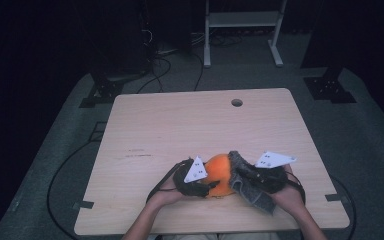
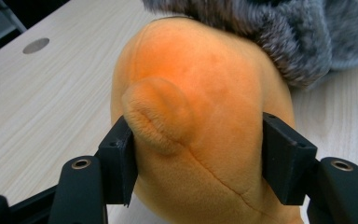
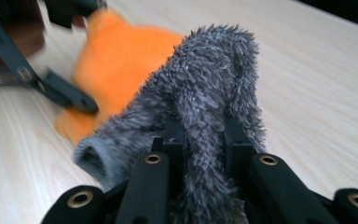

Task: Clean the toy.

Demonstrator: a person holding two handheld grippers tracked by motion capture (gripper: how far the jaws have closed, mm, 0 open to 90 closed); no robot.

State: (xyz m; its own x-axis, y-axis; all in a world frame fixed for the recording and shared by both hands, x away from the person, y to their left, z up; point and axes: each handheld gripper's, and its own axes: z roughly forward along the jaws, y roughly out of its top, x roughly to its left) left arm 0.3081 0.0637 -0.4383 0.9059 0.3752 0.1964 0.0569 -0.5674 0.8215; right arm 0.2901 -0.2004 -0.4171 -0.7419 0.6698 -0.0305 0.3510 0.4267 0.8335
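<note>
An orange plush toy (image 1: 220, 171) lies near the table's front edge, between the person's two hands. My left gripper (image 1: 206, 184) comes at it from the left. In the left gripper view its two black jaws press into both sides of the orange plush toy (image 2: 200, 107), so my left gripper (image 2: 198, 156) is shut on it. A grey furry cloth (image 1: 250, 192) drapes against the toy's right side. My right gripper (image 3: 204, 140) is shut on a fold of this grey furry cloth (image 3: 205, 84). Behind it are the orange plush toy (image 3: 116, 56) and the left gripper (image 3: 67, 95).
The light wooden table (image 1: 180, 125) has a round cable hole (image 1: 237, 102) near its far edge. Cables trail over the grey floor to the left (image 1: 55, 175). A white metal stand (image 1: 242, 20) is beyond the table, with dark equipment legs at both back corners.
</note>
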